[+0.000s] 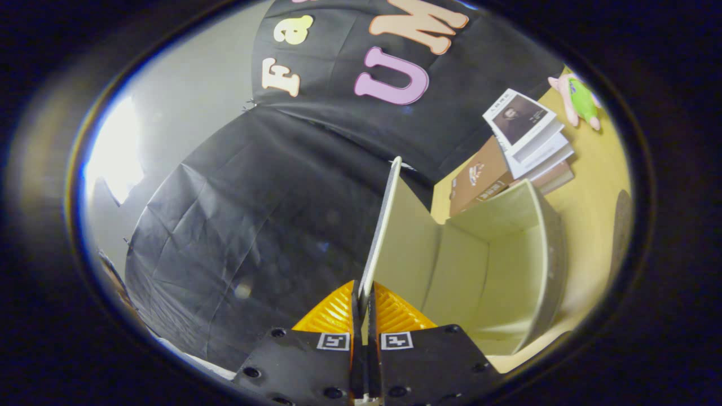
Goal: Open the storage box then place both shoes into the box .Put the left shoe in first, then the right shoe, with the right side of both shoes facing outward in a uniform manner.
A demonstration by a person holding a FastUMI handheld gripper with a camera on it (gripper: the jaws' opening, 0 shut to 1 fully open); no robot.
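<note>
My gripper [362, 307] is shut on the thin edge of the storage box's lid [403, 237]. Both orange ribbed fingers [333, 313] press on that edge from either side. The lid is a cream panel with a dark outer face, swung up so it stands away from the box. Beyond it, the storage box [507, 265] lies open, showing a pale cream inside with nothing in it. The whole view is tilted.
The box rests on a yellow tabletop [592, 203]. Behind it lies a stack of books [519, 152], and farther off a pink and green plush toy [581, 101]. A dark round object [620, 225] sits past the box's far side.
</note>
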